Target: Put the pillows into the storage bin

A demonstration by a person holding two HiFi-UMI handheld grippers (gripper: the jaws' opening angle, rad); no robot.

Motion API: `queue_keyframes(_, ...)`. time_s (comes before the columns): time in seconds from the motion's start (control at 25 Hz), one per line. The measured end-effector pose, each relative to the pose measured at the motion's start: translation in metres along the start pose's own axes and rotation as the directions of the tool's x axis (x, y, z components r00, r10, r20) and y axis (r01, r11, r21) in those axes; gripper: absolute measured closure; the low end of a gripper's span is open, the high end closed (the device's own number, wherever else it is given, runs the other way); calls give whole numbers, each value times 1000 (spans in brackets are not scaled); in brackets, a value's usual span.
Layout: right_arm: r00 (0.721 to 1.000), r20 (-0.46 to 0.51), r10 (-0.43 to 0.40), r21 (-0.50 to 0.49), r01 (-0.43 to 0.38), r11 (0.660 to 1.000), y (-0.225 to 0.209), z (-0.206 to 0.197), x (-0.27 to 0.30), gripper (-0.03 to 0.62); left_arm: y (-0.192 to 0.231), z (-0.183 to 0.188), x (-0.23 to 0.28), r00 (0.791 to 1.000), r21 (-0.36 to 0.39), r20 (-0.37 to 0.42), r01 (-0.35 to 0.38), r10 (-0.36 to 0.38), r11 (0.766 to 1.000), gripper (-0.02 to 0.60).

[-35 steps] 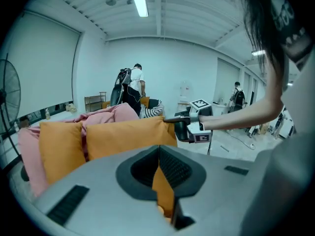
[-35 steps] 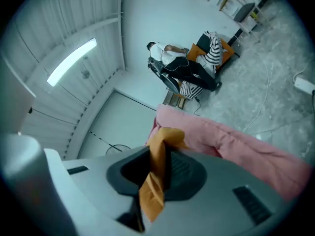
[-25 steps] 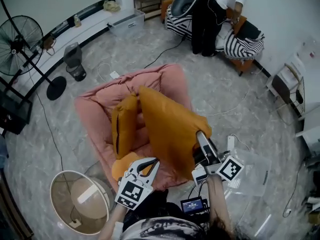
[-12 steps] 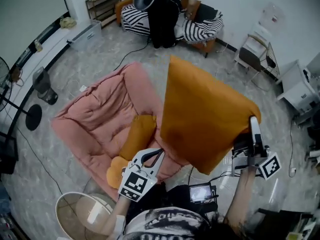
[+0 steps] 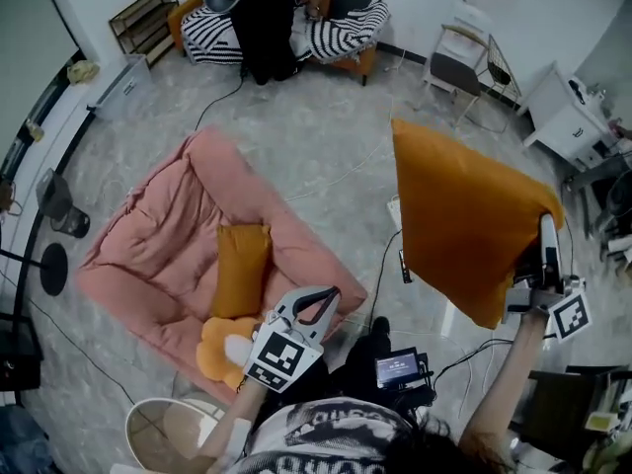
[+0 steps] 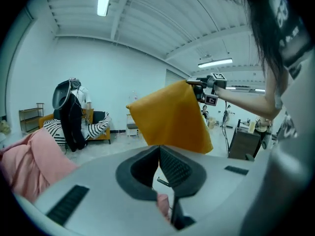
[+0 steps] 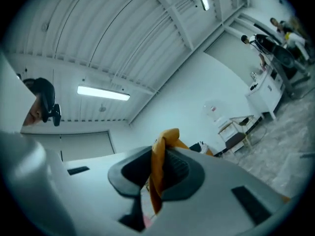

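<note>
Pillow (image 5: 464, 215), big and orange, hangs in the air on your right, its edge pinched tight in your right gripper (image 5: 546, 240), while your left gripper (image 5: 314, 304), closed on nothing, is nearer the small pillow (image 5: 240, 270) on the pink cushion (image 5: 158, 235).

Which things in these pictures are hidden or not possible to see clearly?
- The storage bin: seen in no view; in the head view the large orange pillow covers the floor behind it.
- Same pillow, right gripper view: only a pinched fold shows; the right gripper hides the rest.
- The flower-shaped pillow, head view: partly behind the left gripper.
</note>
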State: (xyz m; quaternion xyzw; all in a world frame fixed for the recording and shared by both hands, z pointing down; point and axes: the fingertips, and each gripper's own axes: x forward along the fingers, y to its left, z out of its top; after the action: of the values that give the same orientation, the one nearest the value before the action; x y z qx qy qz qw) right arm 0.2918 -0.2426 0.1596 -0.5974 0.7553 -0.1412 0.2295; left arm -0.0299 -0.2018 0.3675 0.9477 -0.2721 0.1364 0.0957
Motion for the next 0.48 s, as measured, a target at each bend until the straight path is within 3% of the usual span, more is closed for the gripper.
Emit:
queue_keyframes(0.2, 976, -58, -212, -95, 206, 974, -110, 9, -21, 551, -21, 15, 50, 1000, 19, -19, 22, -22, 1000, 569)
queue_keyframes(0.36, 927, -61, -370, 56, 373, 926, -219, 6, -52, 551, -30, 19, 97, 998, 21, -59, -35, 37, 999, 569)
queue_keyframes(0.48, 926, -103, -364, 76, 372, 925, -286, 5, -62, 551, -41, 22, 130, 991, -17, -94, -95, 93, 995, 569)
